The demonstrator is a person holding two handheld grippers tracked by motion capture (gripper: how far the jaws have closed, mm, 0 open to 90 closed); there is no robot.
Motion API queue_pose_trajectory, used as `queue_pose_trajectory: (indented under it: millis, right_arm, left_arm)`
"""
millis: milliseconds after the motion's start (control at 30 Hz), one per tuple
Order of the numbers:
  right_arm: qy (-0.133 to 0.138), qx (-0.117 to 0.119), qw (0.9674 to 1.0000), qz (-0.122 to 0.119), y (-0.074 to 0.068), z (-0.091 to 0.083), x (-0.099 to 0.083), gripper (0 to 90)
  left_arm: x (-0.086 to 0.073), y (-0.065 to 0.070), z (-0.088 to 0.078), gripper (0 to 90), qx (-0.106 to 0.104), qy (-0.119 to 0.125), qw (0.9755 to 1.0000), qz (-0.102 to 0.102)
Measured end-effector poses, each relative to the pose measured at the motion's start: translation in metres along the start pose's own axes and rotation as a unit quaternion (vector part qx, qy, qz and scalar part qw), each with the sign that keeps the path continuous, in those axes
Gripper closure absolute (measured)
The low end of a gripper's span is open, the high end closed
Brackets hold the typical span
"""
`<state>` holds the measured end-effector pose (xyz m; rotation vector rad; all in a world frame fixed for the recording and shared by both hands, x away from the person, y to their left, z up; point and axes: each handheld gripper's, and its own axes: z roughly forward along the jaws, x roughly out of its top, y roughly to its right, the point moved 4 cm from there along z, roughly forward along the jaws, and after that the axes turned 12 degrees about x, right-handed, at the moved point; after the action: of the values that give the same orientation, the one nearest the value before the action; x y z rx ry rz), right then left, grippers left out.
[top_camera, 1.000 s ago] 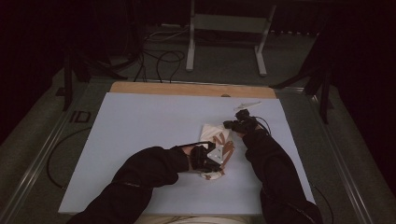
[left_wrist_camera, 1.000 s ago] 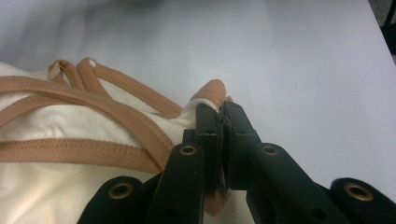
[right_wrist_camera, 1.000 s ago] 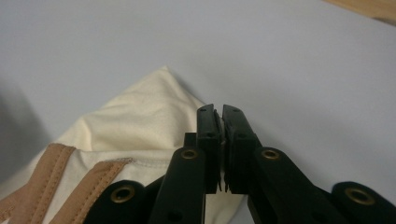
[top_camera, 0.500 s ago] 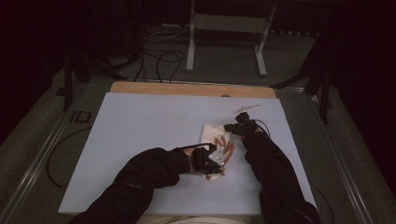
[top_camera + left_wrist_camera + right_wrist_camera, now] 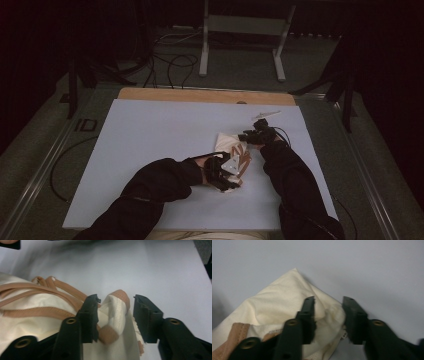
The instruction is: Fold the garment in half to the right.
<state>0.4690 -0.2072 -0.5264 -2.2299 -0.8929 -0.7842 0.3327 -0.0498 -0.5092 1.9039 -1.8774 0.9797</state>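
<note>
A cream cloth bag (image 5: 231, 150) with tan straps lay right of centre on the pale surface (image 5: 150, 135). The left gripper (image 5: 226, 173) sat at its lower edge and the right gripper (image 5: 254, 136) at its upper right corner, both black-sleeved forearms entering from the bottom.

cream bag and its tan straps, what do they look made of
Cream bag: likely cotton or canvas, matte; it creases softly and shows stitched seams. Tan straps: seemingly woven webbing, matte, with a ribbed weave and flat edges. The exact fibre can't be told.
</note>
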Motion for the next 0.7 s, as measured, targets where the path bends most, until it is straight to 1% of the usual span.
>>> queue_pose_trajectory:
  millis: [100,167,200,233,267,300,333,433,500,533,567,600,633,667,700]
  right_arm:
    - [0.002,-0.001,1.0000,-0.002,-0.002,-0.002,0.003,50.1]
    - [0.004,0.000,1.0000,-0.002,-0.003,-0.003,0.004,48.8]
    - [0.007,0.001,1.0000,0.001,-0.004,-0.004,0.006,47.2]
    - [0.010,0.001,0.9999,-0.004,-0.006,-0.006,0.009,44.6]
    - [0.012,0.004,0.9999,-0.004,-0.008,-0.008,0.011,43.4]
    - [0.015,0.003,0.9999,-0.004,-0.010,-0.009,0.013,42.8]
    - [0.016,0.003,0.9998,-0.009,-0.012,-0.011,0.015,41.5]
    - [0.019,0.007,0.9996,-0.018,-0.019,-0.015,0.021,41.0]
    - [0.018,0.004,0.9994,-0.028,-0.024,-0.018,0.024,40.9]
    - [0.018,0.006,0.9994,-0.029,-0.026,-0.018,0.025,40.8]
    - [0.018,0.007,0.9994,-0.030,-0.028,-0.019,0.026,40.6]
    - [0.017,0.006,0.9993,-0.033,-0.030,-0.019,0.027,40.3]
    - [0.016,0.004,0.9993,-0.034,-0.031,-0.020,0.027,40.4]
    - [0.015,0.004,0.9993,-0.034,-0.031,-0.021,0.027,40.9]
    - [0.014,0.003,0.9992,-0.038,-0.031,-0.022,0.027,41.7]
  left_arm:
    - [0.001,-0.001,-0.006,46.6,0.005,0.008,0.9999,-0.006]
    - [0.002,-0.002,-0.008,41.1,0.006,0.010,0.9999,-0.010]
    - [0.003,-0.003,-0.011,41.1,0.009,0.014,0.9998,-0.015]
    - [0.002,-0.003,-0.014,38.4,0.010,0.014,0.9997,-0.017]
    - [0.002,-0.004,-0.015,36.2,0.013,0.016,0.9995,-0.024]
    - [0.002,-0.004,-0.018,35.3,0.014,0.019,0.9994,-0.026]
    - [0.002,-0.005,-0.020,33.5,0.017,0.021,0.9992,-0.030]
    - [0.000,-0.007,-0.025,28.4,0.028,0.024,0.9986,-0.039]
    - [-0.001,-0.007,-0.026,25.6,0.029,0.025,0.9984,-0.041]
    - [-0.003,-0.009,-0.029,23.3,0.035,0.026,0.9978,-0.049]
    - [-0.004,-0.009,-0.031,21.6,0.032,0.028,0.9976,-0.055]
    - [-0.006,-0.010,-0.032,18.4,0.023,0.030,0.9977,-0.057]
    - [-0.008,-0.009,-0.034,13.7,0.025,0.033,0.9973,-0.061]
    - [-0.008,-0.009,-0.034,12.3,0.025,0.033,0.9973,-0.061]
    - [-0.010,-0.009,-0.036,7.9,0.026,0.037,0.9969,-0.064]
